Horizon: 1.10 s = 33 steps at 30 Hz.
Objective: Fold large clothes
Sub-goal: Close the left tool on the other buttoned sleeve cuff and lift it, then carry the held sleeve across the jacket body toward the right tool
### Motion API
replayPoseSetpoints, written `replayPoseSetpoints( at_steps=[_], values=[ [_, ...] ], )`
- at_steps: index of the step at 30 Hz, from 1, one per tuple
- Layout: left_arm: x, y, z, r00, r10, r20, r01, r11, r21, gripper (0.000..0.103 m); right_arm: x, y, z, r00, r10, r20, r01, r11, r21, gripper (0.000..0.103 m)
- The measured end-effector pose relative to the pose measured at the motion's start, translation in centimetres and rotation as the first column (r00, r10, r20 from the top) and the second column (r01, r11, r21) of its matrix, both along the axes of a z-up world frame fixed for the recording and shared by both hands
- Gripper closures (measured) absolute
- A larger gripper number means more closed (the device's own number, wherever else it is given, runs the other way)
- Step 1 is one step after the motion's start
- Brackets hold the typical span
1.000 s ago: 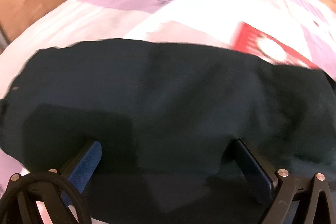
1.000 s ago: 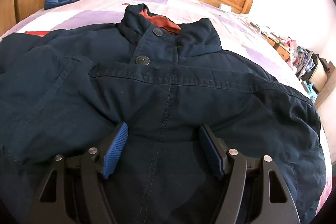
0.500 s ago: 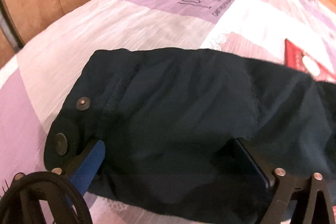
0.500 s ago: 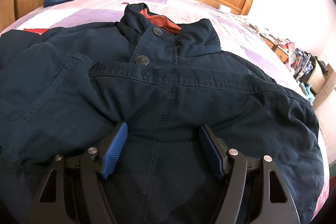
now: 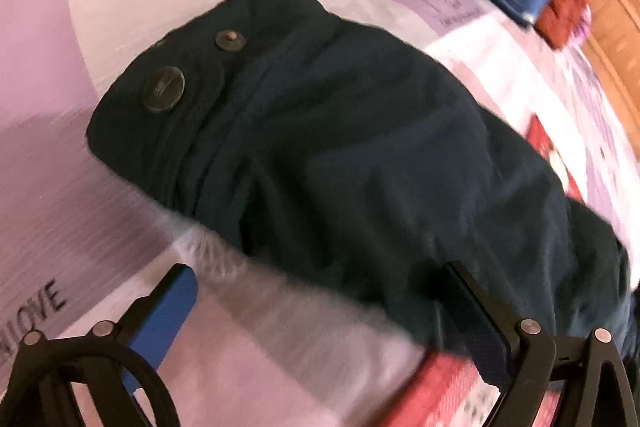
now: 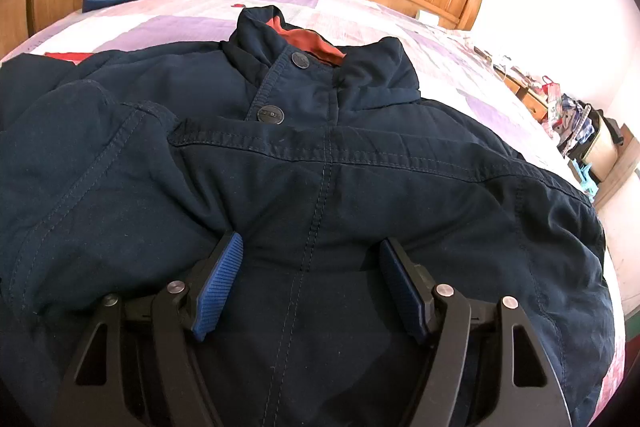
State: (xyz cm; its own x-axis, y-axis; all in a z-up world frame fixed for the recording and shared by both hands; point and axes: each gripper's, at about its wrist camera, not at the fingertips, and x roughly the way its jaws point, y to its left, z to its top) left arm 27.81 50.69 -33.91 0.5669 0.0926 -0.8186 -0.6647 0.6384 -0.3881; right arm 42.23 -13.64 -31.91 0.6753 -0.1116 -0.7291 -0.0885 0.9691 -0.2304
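We list one navy jacket (image 6: 320, 187) on the bed (image 6: 200, 15); left gripper (image 5: 320, 303) apart beside its cuffed sleeve (image 5: 320, 147), right gripper (image 6: 312, 267) apart over its front.

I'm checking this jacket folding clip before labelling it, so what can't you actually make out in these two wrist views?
- Left wrist view: motion blur smears the bedspread and its printed lettering.
- Left wrist view: the sleeve runs off the right edge, so its join to the jacket is cut off.
- Right wrist view: the jacket hem is hidden behind the right gripper.
- Right wrist view: clutter by the far wall is too small to identify.
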Motion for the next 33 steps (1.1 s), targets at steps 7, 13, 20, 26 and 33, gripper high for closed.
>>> replayPoseSetpoints(
  at_steps=[7, 13, 20, 26, 33],
  values=[
    [4.3, 1.7, -0.1, 0.996, 0.078, 0.039, -0.078, 0.997, 0.007, 0.004, -0.1, 0.0, 0.0, 1.000, 0.001, 0.000, -0.001, 1.000, -0.001, 0.029],
    [4.5, 2.2, 1.4, 0.990, 0.094, 0.104, -0.093, 0.996, -0.010, 0.068, 0.0, 0.0, 0.0, 1.000, 0.002, 0.000, -0.002, 1.000, -0.001, 0.029],
    [4.0, 0.4, 7.0, 0.989, -0.001, 0.145, -0.019, 0.990, 0.137, 0.074, 0.0, 0.0, 0.0, 1.000, 0.003, 0.000, -0.003, 1.000, -0.002, 0.029],
    [3.9, -5.1, 14.8, 0.969, -0.189, 0.160, 0.122, 0.926, 0.356, 0.075, 0.1, 0.1, 0.0, 1.000, 0.002, 0.001, -0.002, 1.000, -0.010, 0.029],
    [5.5, -13.9, 22.9, 0.907, -0.372, 0.199, 0.250, 0.854, 0.455, 0.076, 0.8, 1.0, 0.7, 1.000, -0.001, -0.027, -0.001, 0.997, -0.083, 0.029]
  ],
)
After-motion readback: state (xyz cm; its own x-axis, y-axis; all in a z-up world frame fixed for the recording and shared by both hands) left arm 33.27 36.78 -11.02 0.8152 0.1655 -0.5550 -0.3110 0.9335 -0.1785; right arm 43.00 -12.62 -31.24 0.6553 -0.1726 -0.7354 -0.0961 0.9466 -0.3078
